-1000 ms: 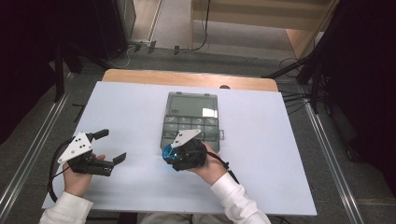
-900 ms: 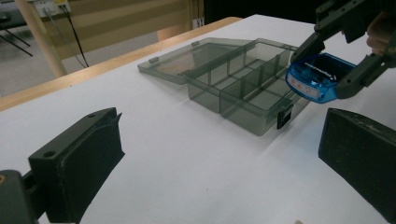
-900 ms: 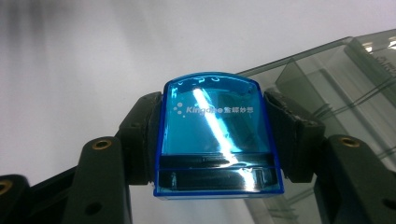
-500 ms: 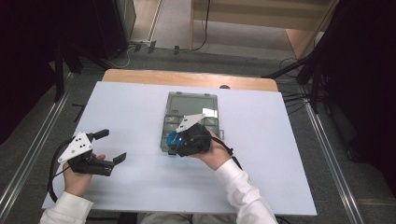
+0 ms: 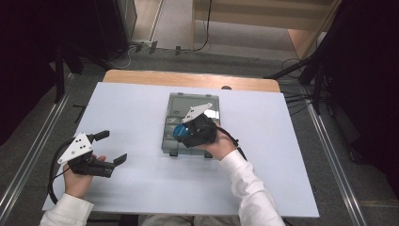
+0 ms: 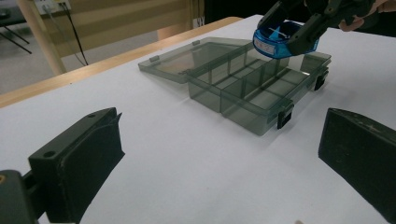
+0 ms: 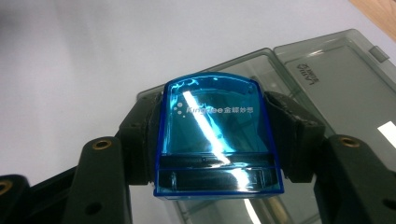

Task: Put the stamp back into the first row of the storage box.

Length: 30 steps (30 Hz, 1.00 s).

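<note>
Right tongs (image 5: pixel 181 132) clenched on blue translucent case (image 7: pixel 217 135) over open grey compartment box (image 5: pixel 188 122), left tongs (image 5: pixel 110 148) released at eight o'clock on white counter (image 5: pixel 141 188)

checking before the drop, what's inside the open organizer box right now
The compartments of the organizer box that show look empty. The blue case in the right gripper hangs over the far end, covering part.
</note>
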Each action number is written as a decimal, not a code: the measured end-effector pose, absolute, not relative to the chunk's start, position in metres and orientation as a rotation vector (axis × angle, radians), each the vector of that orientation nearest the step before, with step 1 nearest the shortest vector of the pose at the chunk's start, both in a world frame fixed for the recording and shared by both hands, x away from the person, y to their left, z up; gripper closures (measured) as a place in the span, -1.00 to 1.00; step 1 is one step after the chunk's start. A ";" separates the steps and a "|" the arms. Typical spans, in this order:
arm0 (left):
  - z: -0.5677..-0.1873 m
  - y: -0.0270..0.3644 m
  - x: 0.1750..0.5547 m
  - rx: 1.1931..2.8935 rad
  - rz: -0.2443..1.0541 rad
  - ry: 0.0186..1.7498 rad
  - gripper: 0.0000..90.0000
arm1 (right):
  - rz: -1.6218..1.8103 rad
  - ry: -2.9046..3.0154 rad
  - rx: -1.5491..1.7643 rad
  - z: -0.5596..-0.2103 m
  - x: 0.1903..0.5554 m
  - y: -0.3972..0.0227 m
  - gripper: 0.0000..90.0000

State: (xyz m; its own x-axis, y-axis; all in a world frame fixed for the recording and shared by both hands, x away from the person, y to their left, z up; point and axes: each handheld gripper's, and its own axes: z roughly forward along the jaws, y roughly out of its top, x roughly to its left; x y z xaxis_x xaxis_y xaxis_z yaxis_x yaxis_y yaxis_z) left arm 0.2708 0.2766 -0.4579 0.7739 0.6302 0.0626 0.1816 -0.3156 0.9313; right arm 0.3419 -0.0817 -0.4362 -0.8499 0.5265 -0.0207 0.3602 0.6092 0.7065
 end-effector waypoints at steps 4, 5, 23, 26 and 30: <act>-0.458 0.277 0.271 1.872 0.511 0.621 -1.00 | 1.072 2.601 0.747 -0.435 0.348 -0.087 -0.05; -0.458 0.277 0.271 1.872 0.511 0.623 -1.00 | 1.072 2.599 0.752 -0.435 0.350 -0.089 -0.05; -0.458 0.277 0.271 1.868 0.506 0.627 -1.00 | 1.042 2.616 0.800 -0.445 0.368 -0.111 -0.05; -0.458 0.277 0.271 1.867 0.506 0.628 -1.00 | 1.030 2.615 0.806 -0.446 0.370 -0.114 -0.05; -0.458 0.277 0.271 1.869 0.507 0.626 -1.00 | 1.019 2.612 0.822 -0.450 0.375 -0.119 -0.05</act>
